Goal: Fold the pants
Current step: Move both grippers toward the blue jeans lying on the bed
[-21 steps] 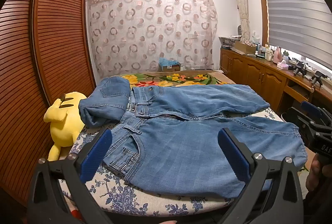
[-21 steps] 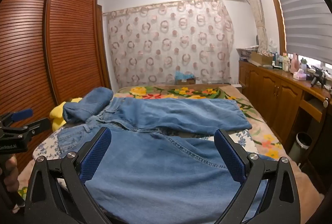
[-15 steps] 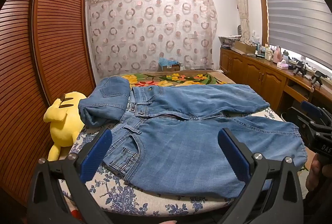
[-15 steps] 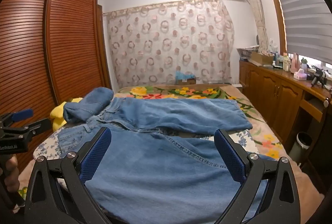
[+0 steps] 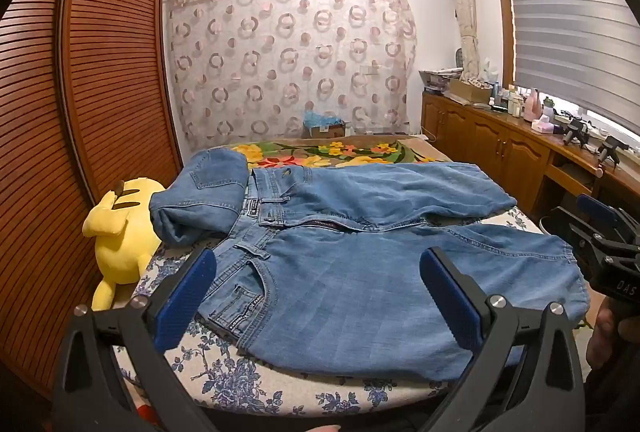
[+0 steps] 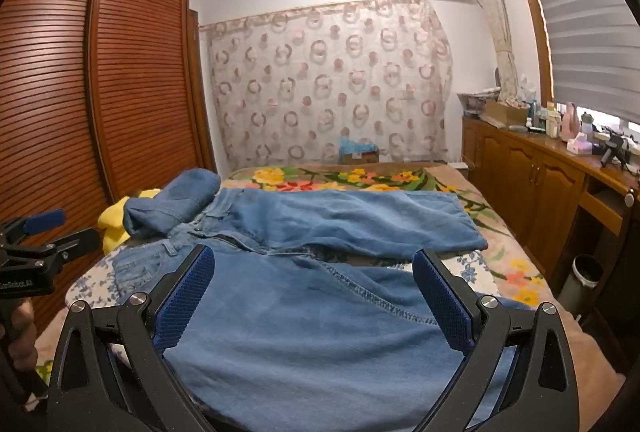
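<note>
The jeans (image 5: 360,272) lie spread flat across the bed (image 5: 224,384), both legs side by side, just ahead of and below both tools. The left gripper (image 5: 316,296) hangs over the pocket and waist end with its jaws wide apart, holding nothing. The right gripper (image 6: 312,296) hangs over the nearer leg, jaws equally wide and empty. A second folded pair (image 5: 200,199) rests beyond the left gripper, beside a yellow plush toy (image 5: 120,232)

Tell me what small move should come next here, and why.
Probably lower the left gripper to the waistband edge by the front pocket and close on it. Both it and the right gripper hover open and empty above the jeans, which lie spread flat, legs apart, not yet folded.
</note>
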Motion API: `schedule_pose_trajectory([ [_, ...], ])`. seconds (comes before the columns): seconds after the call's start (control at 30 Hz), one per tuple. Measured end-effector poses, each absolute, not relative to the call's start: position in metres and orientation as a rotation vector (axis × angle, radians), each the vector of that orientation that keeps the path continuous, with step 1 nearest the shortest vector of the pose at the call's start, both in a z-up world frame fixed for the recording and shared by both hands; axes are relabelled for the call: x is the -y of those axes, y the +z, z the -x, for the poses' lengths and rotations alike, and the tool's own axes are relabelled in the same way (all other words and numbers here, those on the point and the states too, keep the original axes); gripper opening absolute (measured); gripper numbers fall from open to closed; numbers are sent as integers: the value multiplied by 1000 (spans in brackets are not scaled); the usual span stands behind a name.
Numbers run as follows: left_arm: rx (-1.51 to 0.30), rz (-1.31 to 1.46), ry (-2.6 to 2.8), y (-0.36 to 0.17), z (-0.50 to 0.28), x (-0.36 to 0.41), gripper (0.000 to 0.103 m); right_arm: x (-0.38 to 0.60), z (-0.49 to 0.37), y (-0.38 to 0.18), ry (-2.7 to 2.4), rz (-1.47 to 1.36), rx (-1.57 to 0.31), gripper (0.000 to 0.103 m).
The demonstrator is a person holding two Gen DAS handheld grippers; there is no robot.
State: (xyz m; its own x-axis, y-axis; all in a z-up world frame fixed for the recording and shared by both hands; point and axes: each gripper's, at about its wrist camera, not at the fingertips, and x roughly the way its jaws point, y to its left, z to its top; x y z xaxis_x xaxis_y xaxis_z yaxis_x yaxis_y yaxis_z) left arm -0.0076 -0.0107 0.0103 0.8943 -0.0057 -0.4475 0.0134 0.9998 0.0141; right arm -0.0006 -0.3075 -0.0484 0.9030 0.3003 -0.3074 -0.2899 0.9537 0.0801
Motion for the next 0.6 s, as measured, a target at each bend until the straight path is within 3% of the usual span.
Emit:
schedule_pose_trajectory([
  [0.6,-494,-19,0,0,4,26,103,310,-4,-55,317,-33,-358,101],
])
